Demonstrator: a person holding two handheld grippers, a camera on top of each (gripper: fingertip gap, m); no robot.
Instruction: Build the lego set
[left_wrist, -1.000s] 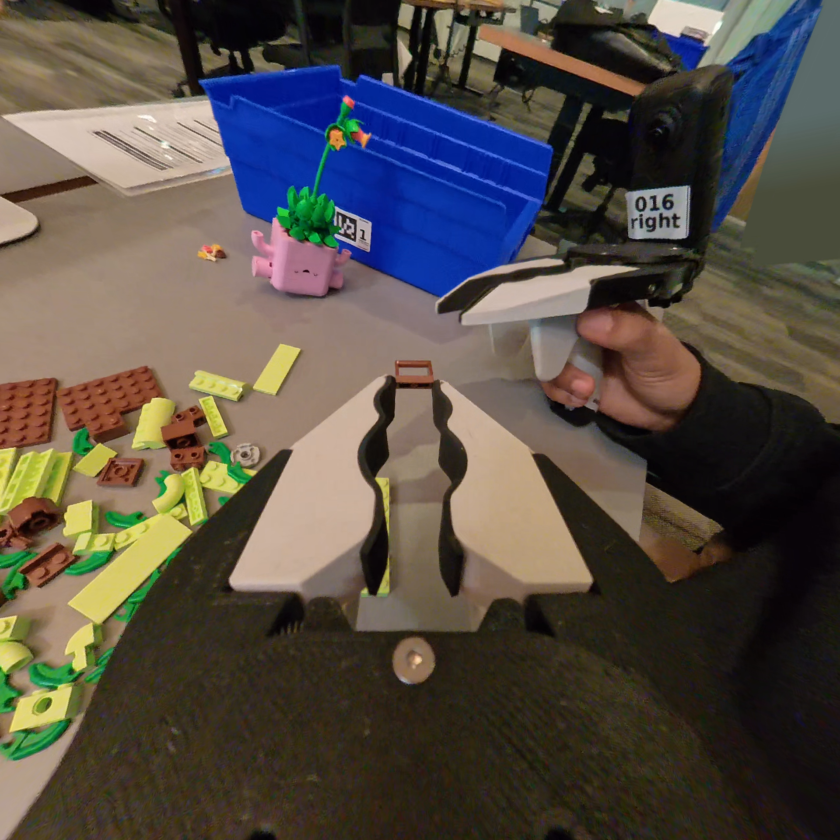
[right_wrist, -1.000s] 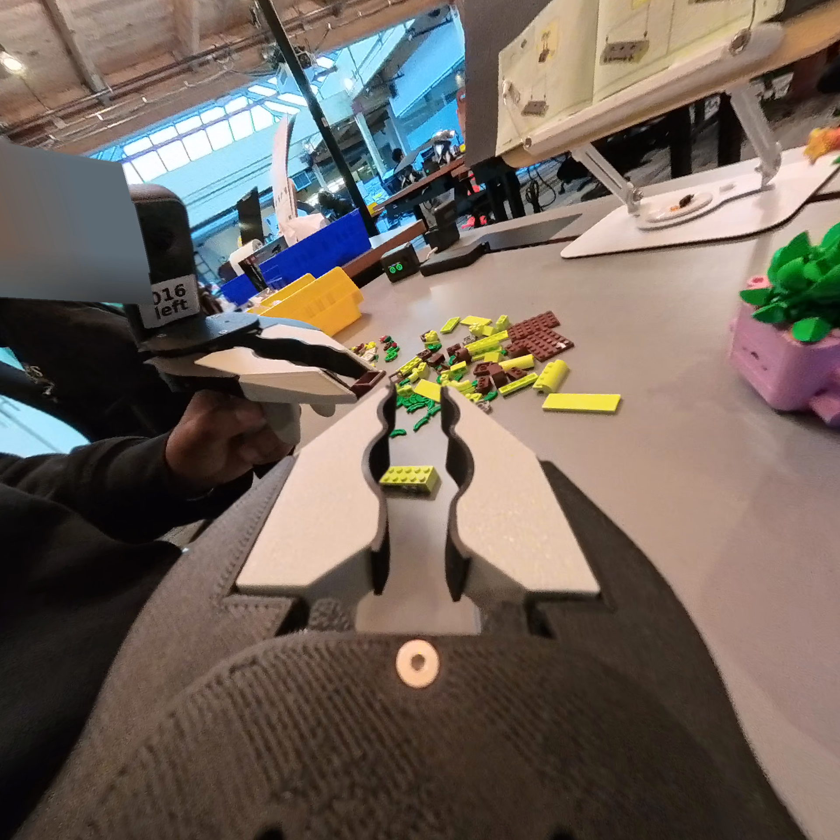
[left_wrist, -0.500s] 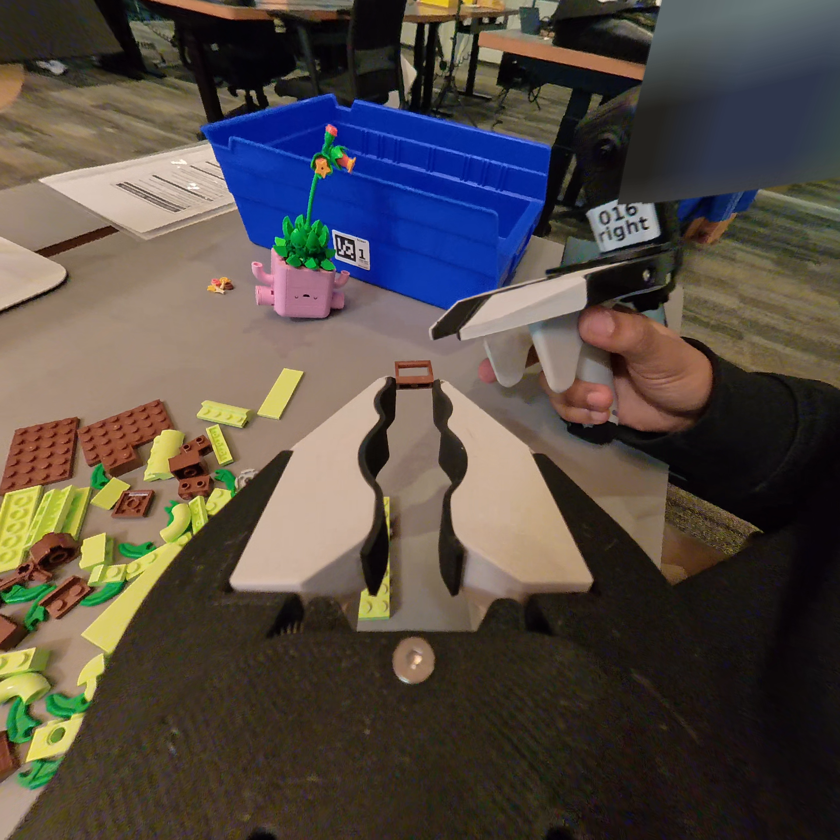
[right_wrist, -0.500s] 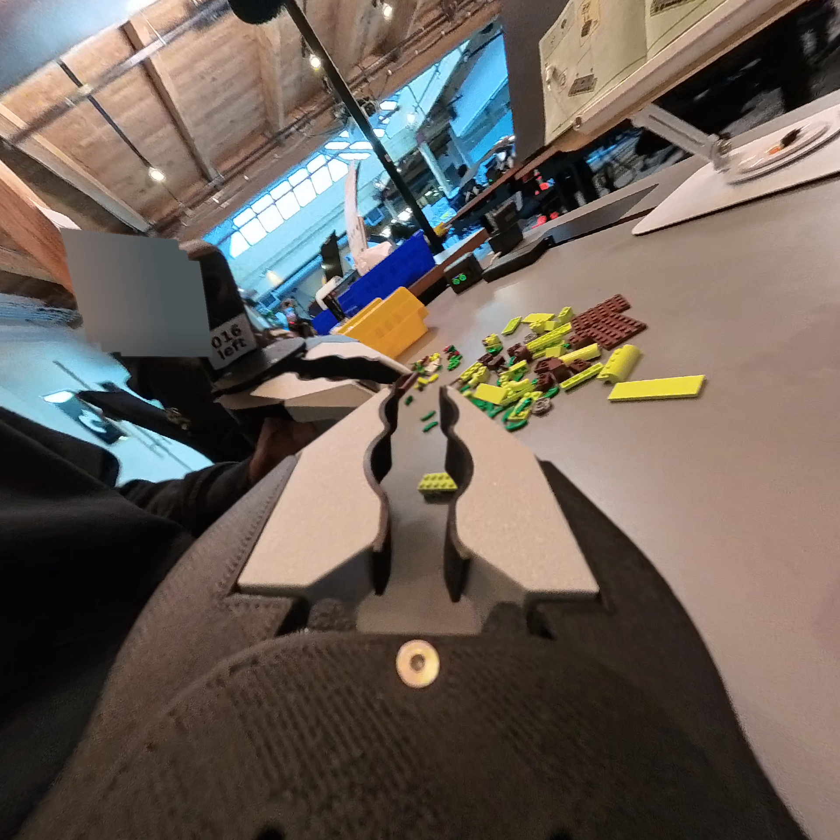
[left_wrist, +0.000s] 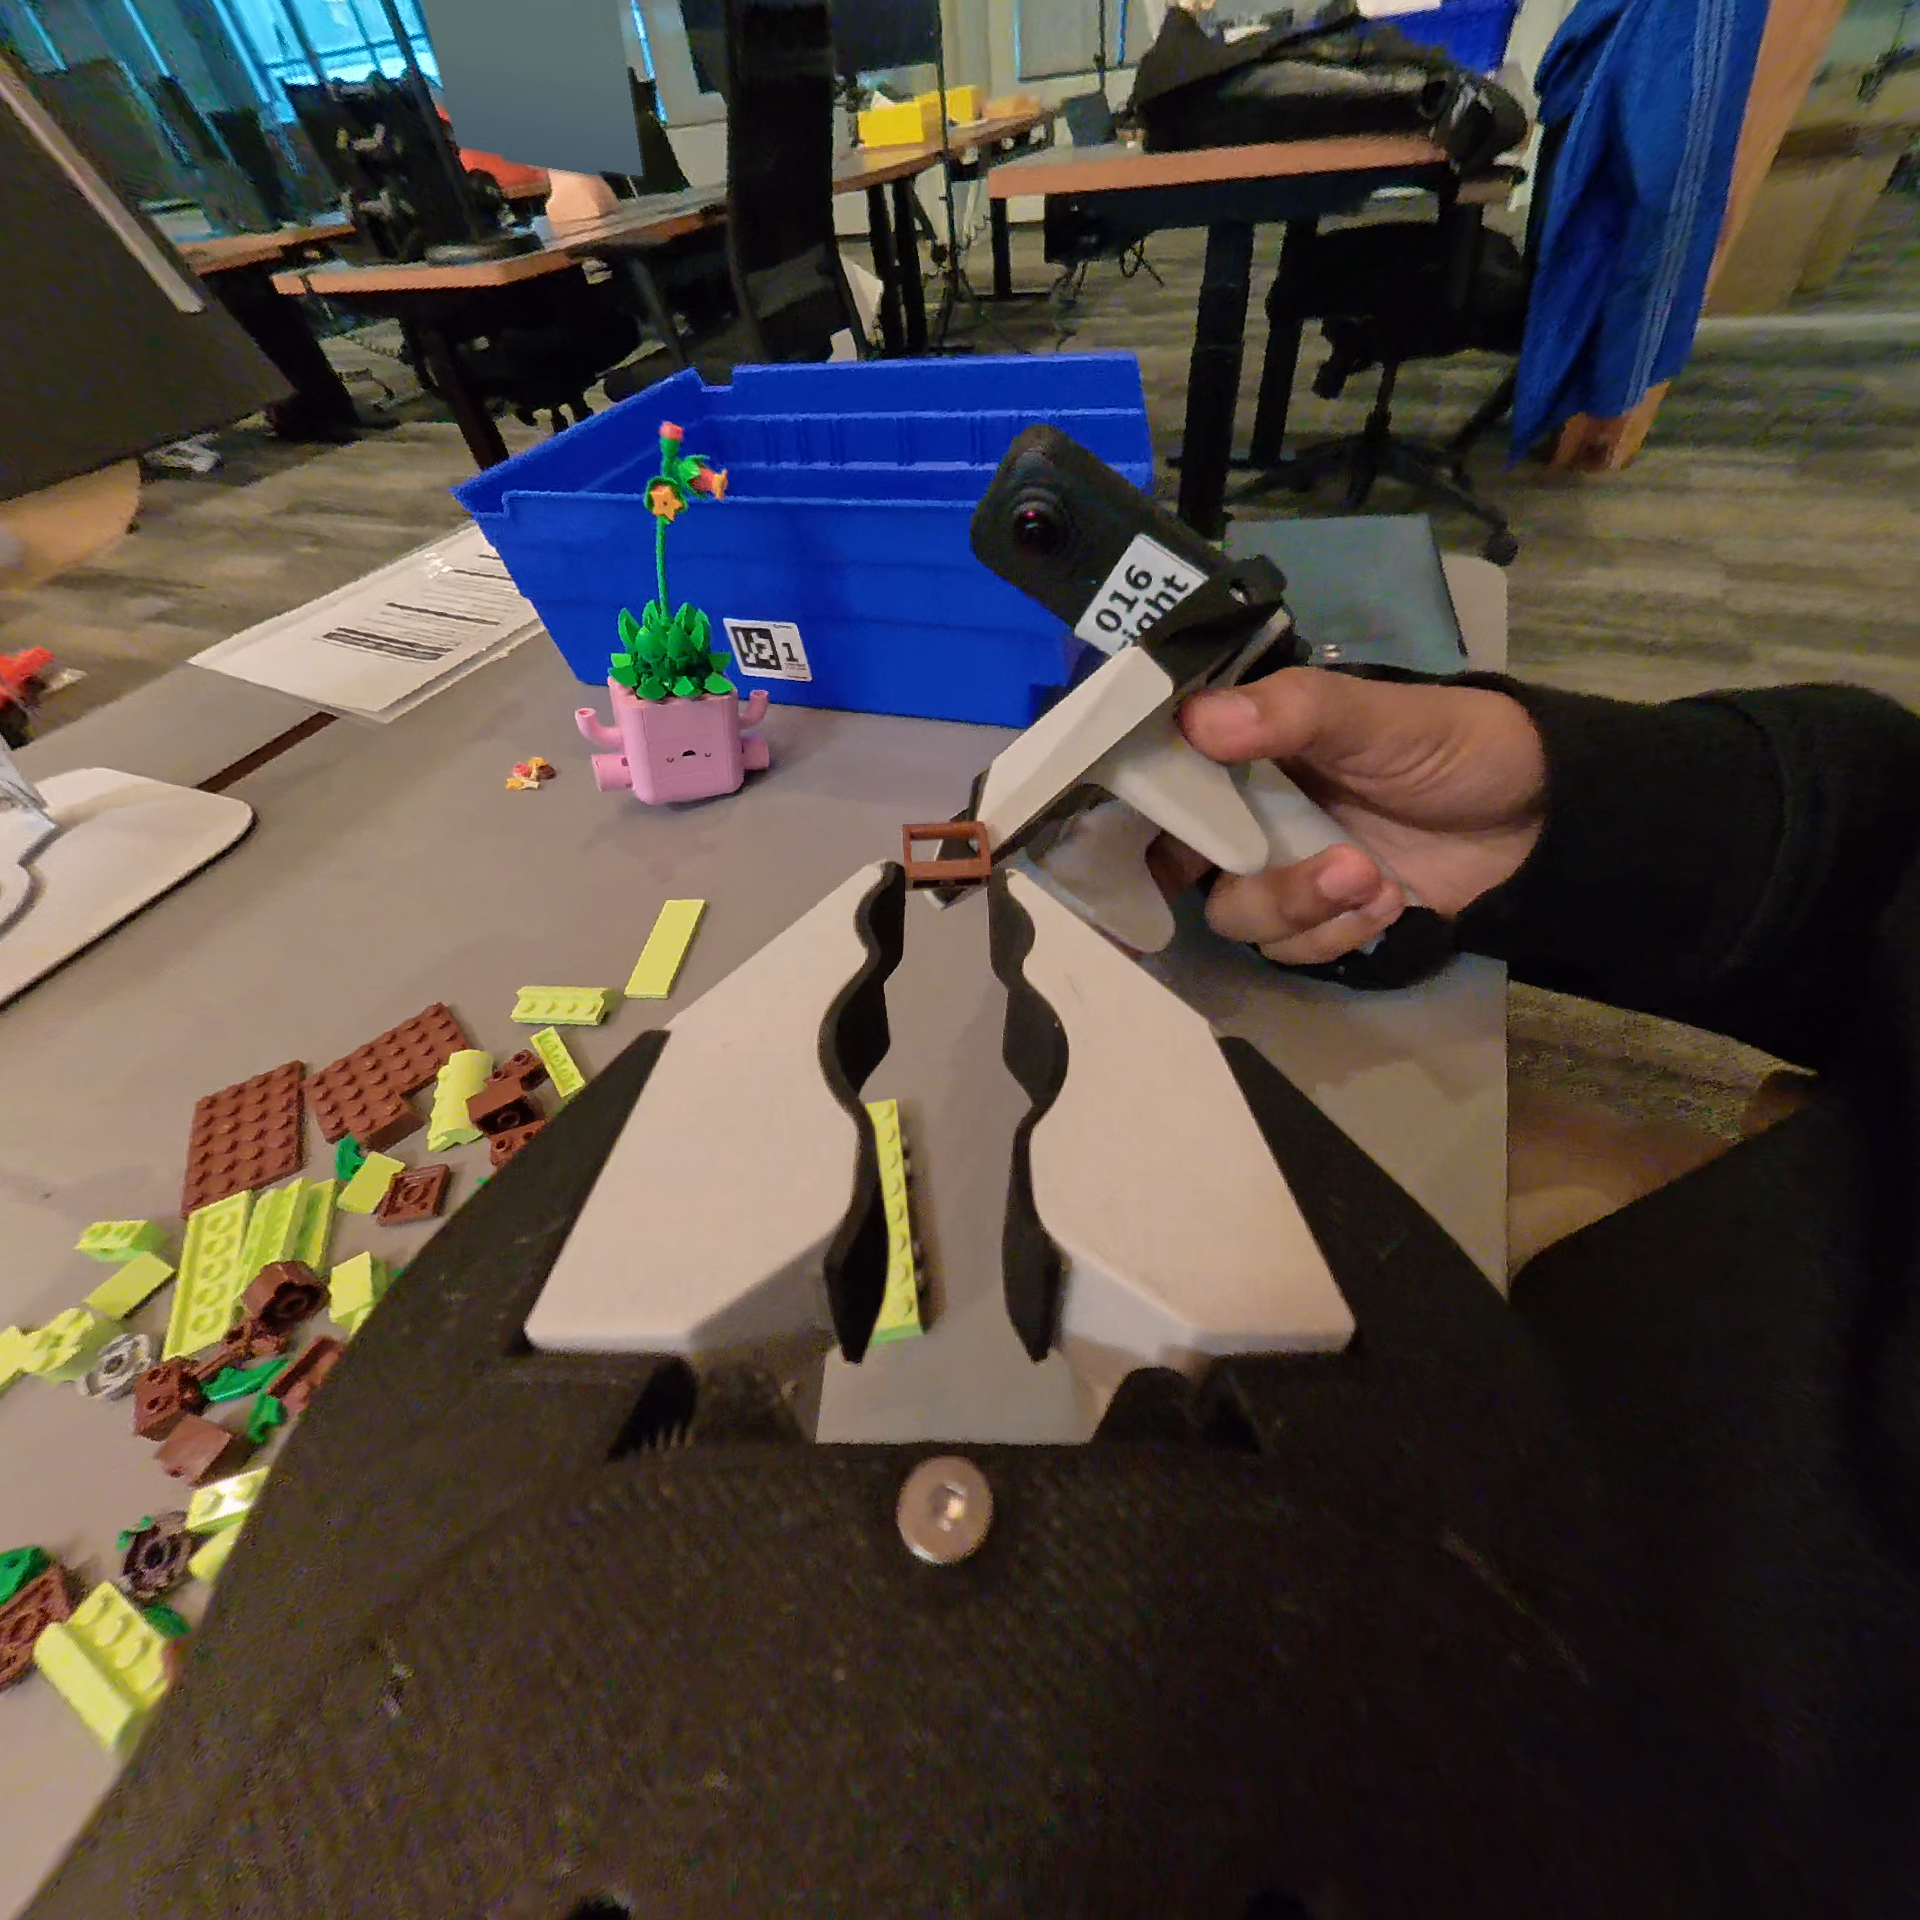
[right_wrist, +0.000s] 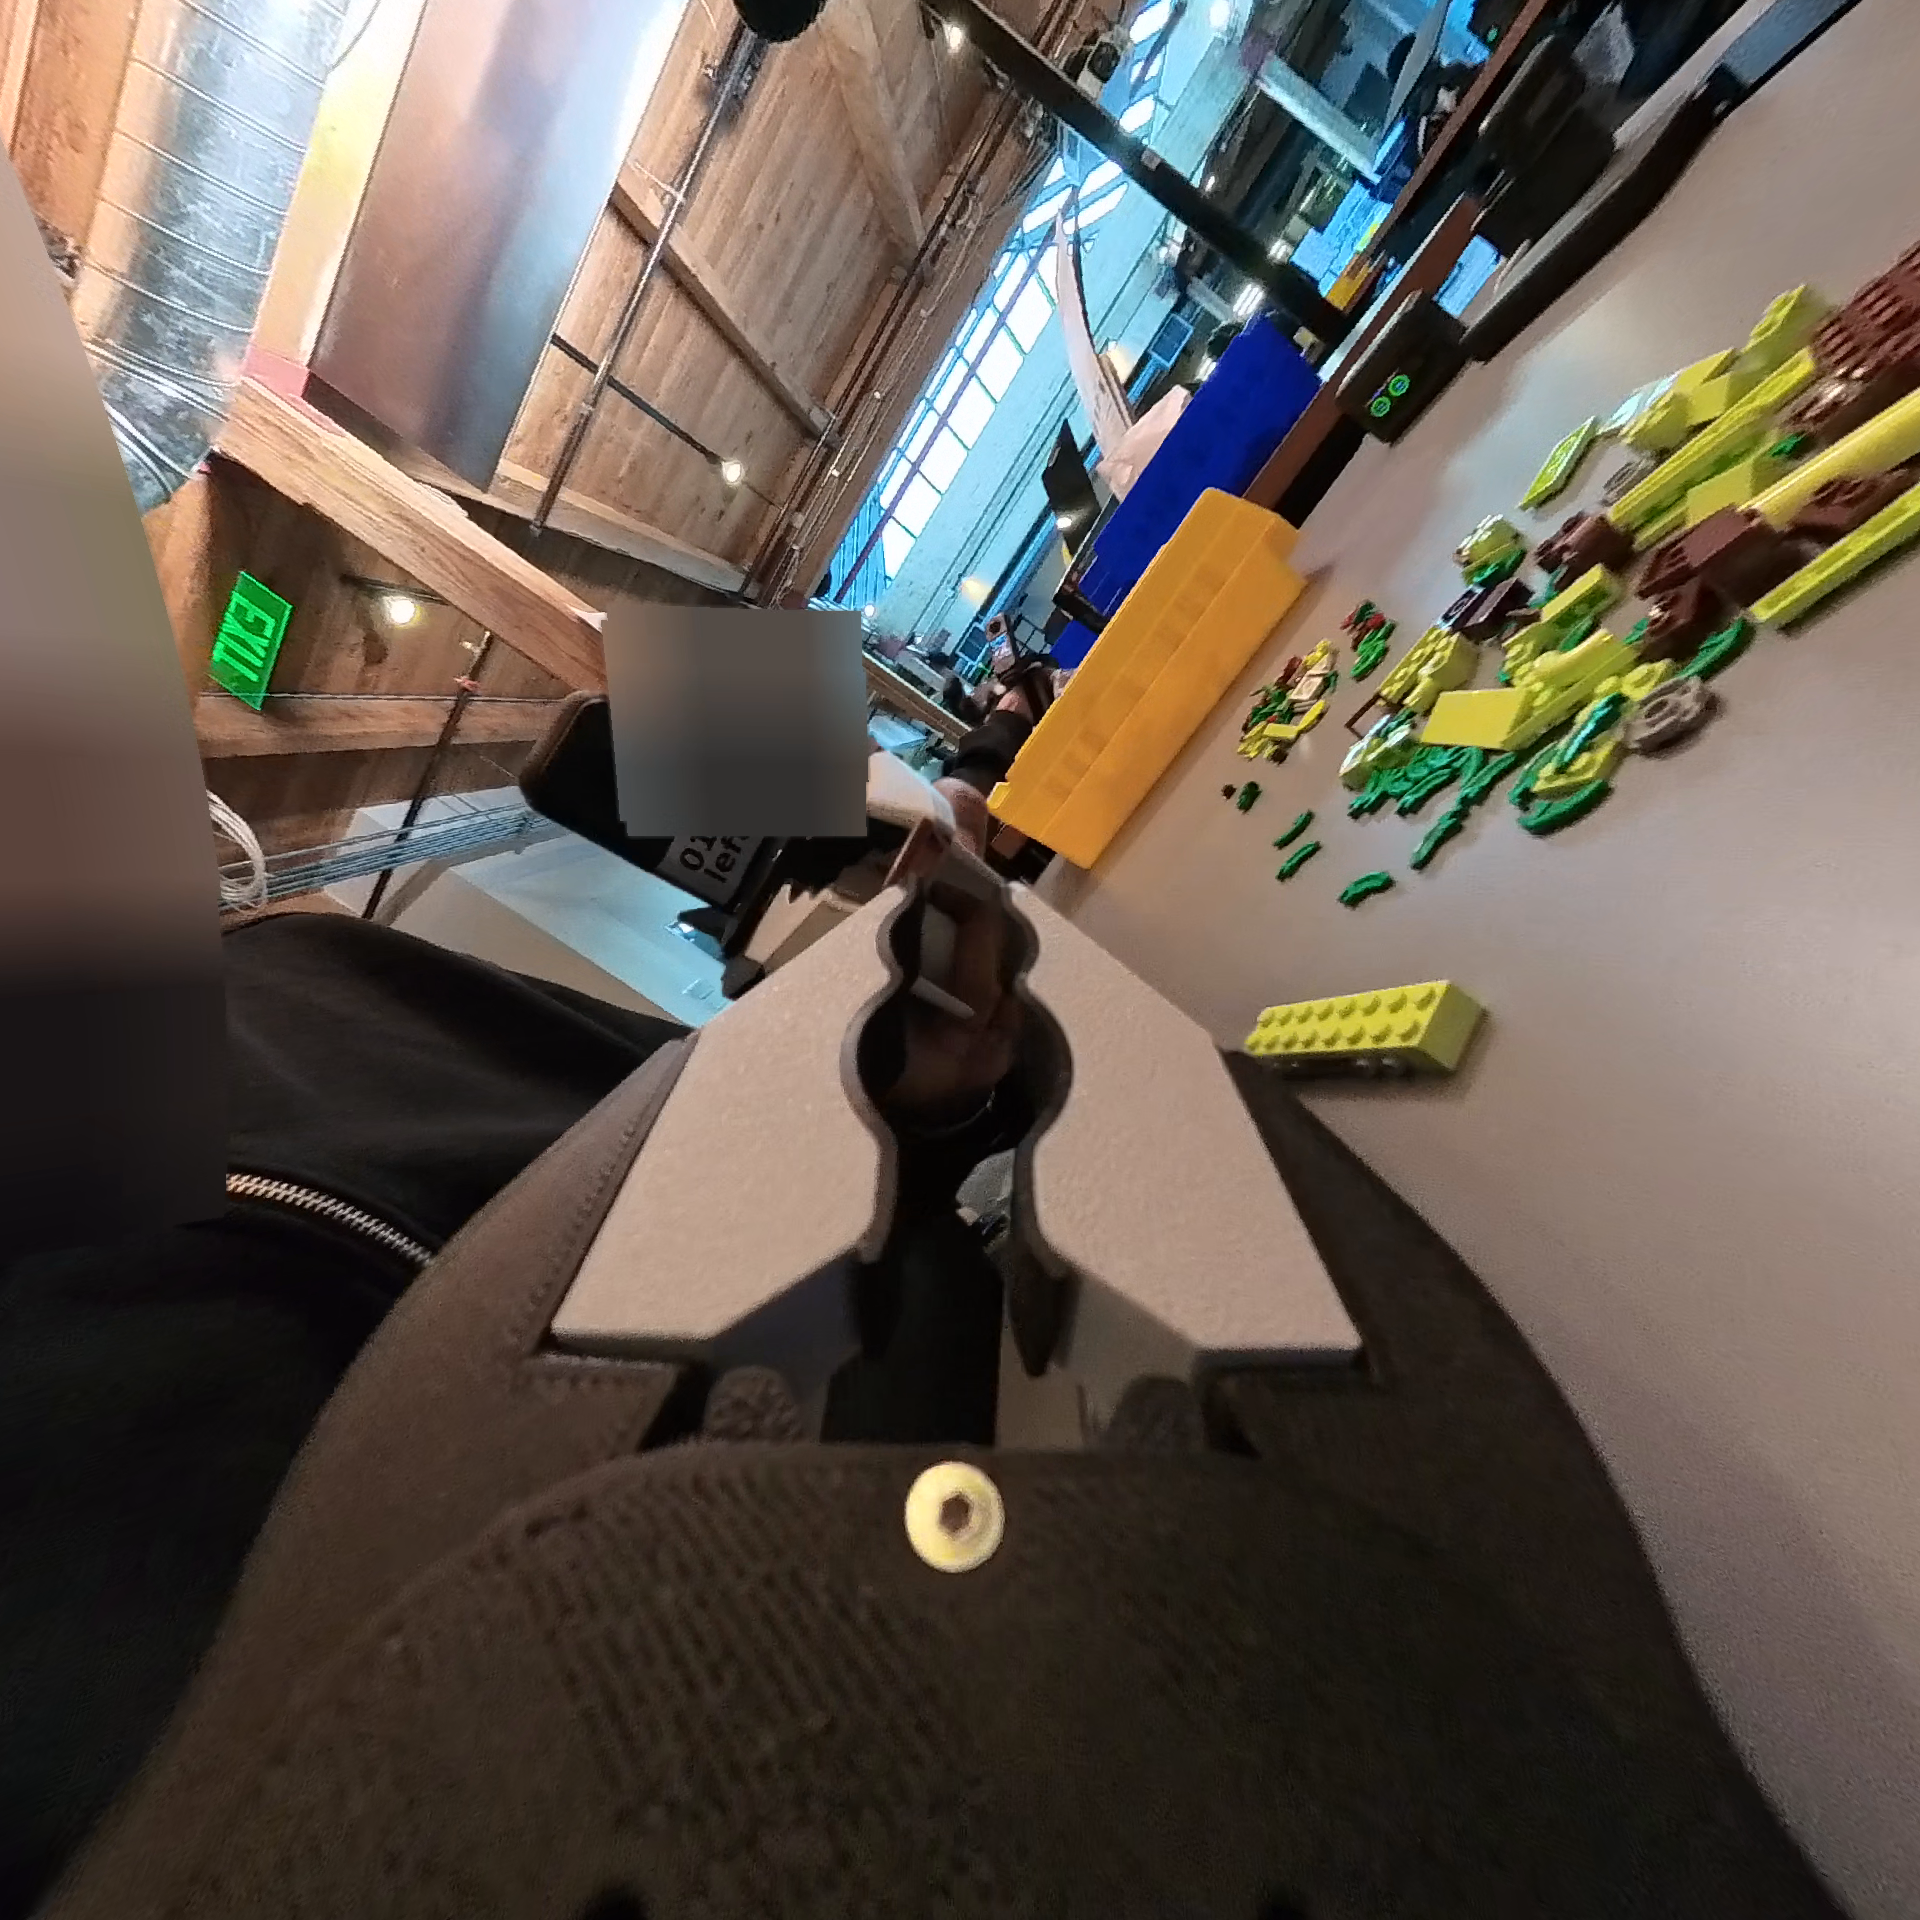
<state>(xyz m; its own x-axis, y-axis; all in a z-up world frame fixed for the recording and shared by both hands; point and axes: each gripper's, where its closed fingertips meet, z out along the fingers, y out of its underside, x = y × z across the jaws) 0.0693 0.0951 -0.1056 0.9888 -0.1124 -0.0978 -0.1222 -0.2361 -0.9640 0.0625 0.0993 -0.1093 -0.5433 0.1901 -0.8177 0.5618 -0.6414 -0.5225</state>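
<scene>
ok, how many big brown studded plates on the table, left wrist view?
2. One brown plate near the pile's left edge, the second brown plate just right of it. The left gripper, holding a small brown frame, blocks part of the pile, so more may be hidden.

Brown frame piece (left_wrist: 943, 854) in left claw (left_wrist: 943, 883)

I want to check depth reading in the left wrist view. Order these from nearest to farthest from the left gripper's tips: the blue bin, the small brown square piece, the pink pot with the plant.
1. Small brown square piece: pinched at the tips of the left gripper.
2. Pink pot: farther back on the table, to the left.
3. Blue bin: behind the pot, at the table's far edge.
</scene>
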